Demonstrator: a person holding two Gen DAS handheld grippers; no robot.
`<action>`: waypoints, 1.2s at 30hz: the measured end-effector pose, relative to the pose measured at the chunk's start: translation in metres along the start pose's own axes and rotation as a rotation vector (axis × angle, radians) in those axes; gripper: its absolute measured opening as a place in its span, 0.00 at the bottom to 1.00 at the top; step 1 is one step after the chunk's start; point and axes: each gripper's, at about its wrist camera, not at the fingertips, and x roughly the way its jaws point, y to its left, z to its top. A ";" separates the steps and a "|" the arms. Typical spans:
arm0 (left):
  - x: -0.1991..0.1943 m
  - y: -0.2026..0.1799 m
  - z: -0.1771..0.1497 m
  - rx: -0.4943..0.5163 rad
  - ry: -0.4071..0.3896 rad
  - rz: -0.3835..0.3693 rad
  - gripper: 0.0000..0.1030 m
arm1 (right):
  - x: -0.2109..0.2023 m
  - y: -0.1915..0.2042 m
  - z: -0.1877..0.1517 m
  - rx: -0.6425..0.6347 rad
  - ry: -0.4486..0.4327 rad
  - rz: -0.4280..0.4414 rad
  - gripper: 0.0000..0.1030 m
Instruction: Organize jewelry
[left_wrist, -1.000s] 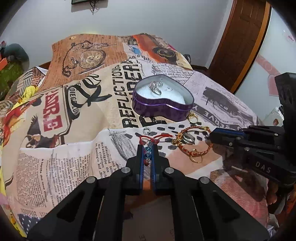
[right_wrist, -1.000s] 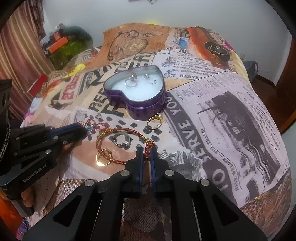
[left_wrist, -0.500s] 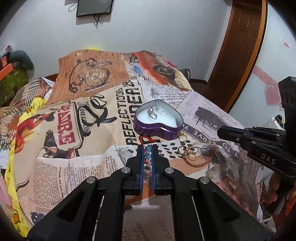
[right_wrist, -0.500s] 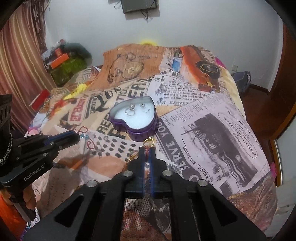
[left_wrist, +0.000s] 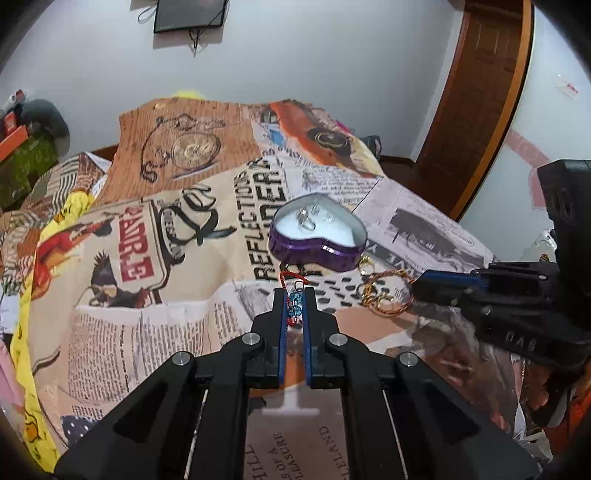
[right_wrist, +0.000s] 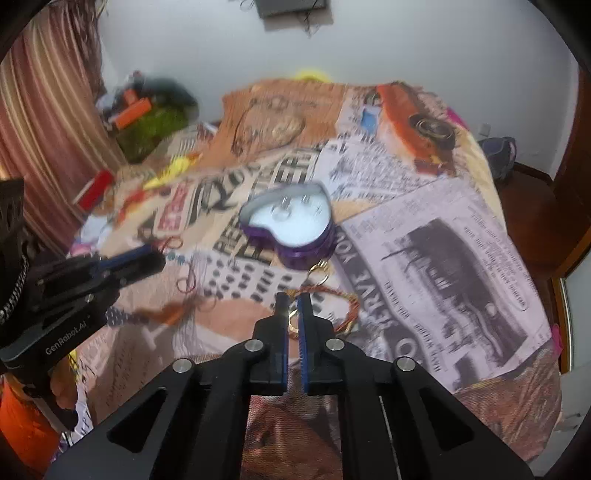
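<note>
Both tongs are mid-carry: the left tongs (left_wrist: 294, 301) pinch the red-cord beaded bracelet (left_wrist: 295, 308), the right tongs (right_wrist: 292, 310) the gold-and-red bracelet (right_wrist: 328, 310), just short of the heart-shaped tin (left_wrist: 317, 240) on the bed, so each likely needs lifting over its rim.

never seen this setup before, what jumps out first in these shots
The purple heart-shaped tin, open at mid-bedspread with silver rings on its white lining. Nearer, the left gripper pinches a red cord bracelet with blue beads, and the right gripper grips a gold-and-red braided bracelet.
</note>
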 end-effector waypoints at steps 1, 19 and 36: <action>0.001 0.001 -0.002 -0.002 0.005 0.000 0.06 | 0.007 0.004 0.000 -0.009 0.025 0.002 0.11; 0.028 0.018 -0.025 -0.014 0.082 -0.010 0.06 | 0.059 0.008 0.001 -0.020 0.156 0.042 0.19; 0.014 0.009 -0.010 0.006 0.040 0.000 0.06 | 0.037 0.000 0.004 0.004 0.050 -0.018 0.04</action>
